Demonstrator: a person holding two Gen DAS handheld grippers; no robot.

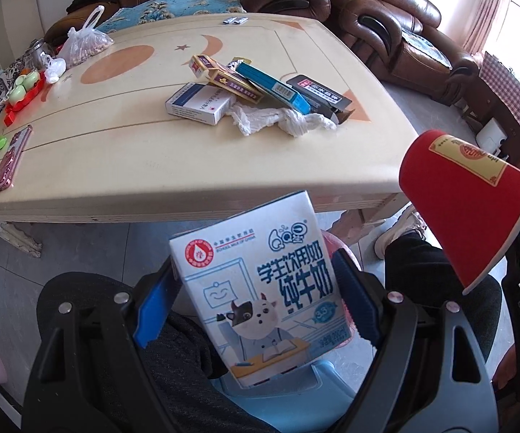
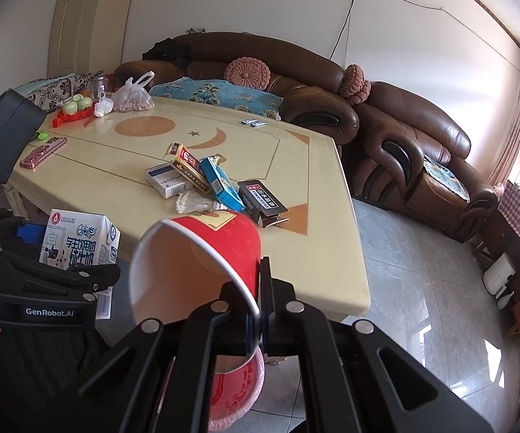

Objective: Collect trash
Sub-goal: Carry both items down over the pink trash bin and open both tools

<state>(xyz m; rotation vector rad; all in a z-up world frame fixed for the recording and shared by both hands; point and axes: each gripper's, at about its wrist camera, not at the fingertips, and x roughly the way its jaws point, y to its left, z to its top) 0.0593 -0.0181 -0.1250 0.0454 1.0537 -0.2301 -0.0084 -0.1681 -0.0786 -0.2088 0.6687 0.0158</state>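
Note:
My left gripper (image 1: pixel 254 261) is shut on a white and blue milk carton (image 1: pixel 260 288), with a blue pad on each side of it; the carton is held in the air in front of the table edge. The same carton (image 2: pixel 79 245) shows at the left of the right wrist view. My right gripper (image 2: pixel 260 303) is shut on the rim of a red paper cup (image 2: pixel 202 252), which lies tilted with its mouth towards the camera. The cup (image 1: pixel 469 209) hangs to the right of the carton. A bin lined with a pink bag (image 2: pixel 238 389) stands on the floor below the cup.
On the cream table (image 1: pixel 115 166) lie several small boxes (image 1: pixel 245 86) and crumpled white tissue (image 1: pixel 281 119). A phone (image 1: pixel 9 162), a red tray with green cups (image 1: pixel 25 90) and a plastic bag (image 1: pixel 83 43) sit at its left end. Brown sofas (image 2: pixel 404 137) stand behind. A person's dark-trousered legs (image 1: pixel 173 361) are below.

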